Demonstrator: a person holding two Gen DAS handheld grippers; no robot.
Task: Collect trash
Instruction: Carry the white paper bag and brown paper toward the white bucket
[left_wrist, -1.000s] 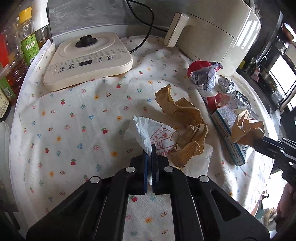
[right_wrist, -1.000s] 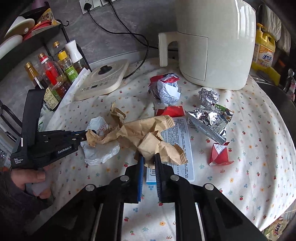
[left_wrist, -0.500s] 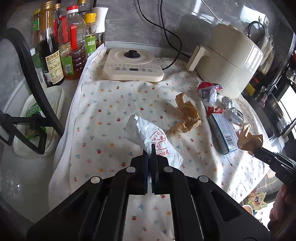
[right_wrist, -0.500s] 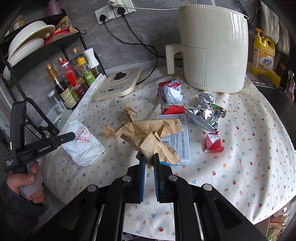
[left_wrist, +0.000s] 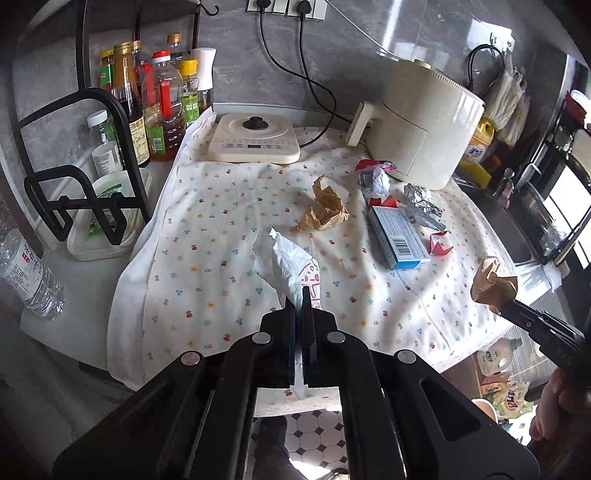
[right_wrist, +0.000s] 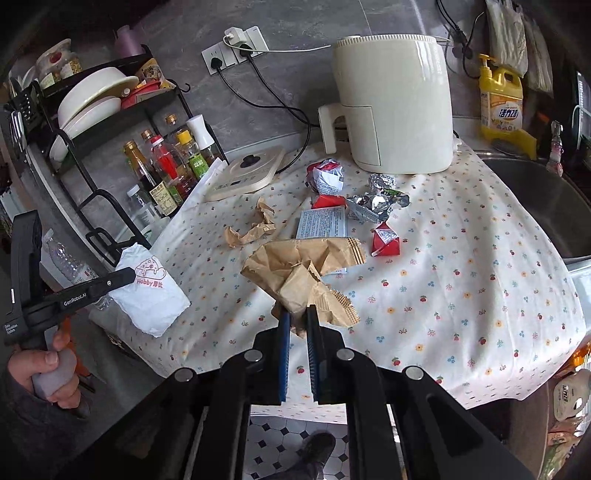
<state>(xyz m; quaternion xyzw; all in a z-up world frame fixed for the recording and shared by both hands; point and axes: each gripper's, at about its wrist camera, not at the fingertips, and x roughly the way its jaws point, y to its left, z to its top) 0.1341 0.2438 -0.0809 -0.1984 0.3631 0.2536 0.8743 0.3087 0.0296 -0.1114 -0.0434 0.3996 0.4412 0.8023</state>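
My left gripper (left_wrist: 298, 295) is shut on a white paper wrapper (left_wrist: 291, 266) with a pink print, lifted off the flowered tablecloth (left_wrist: 221, 258). The right wrist view shows that same wrapper (right_wrist: 151, 295) hanging from the left gripper (right_wrist: 127, 275). My right gripper (right_wrist: 297, 314) is shut on a crumpled brown paper bag (right_wrist: 303, 269), raised above the table's front edge; the left wrist view has this bag (left_wrist: 493, 280) at its right side. On the cloth lie a smaller brown paper scrap (right_wrist: 251, 229), a blue box (left_wrist: 399, 236), foil wrappers (right_wrist: 380, 201) and red packets (right_wrist: 386, 242).
A cream air fryer (right_wrist: 395, 107) and a flat cooker (left_wrist: 255, 142) stand at the back with cords to wall sockets. Sauce bottles (left_wrist: 159, 107) and a black rack (left_wrist: 92, 155) fill the left. A sink (right_wrist: 535, 199) lies right. Tiled floor (right_wrist: 280, 439) shows below.
Both grippers have pulled back and up from the table with their paper. The white wrapper and the brown bag have lifted off the cloth, leaving a smaller brown scrap behind.
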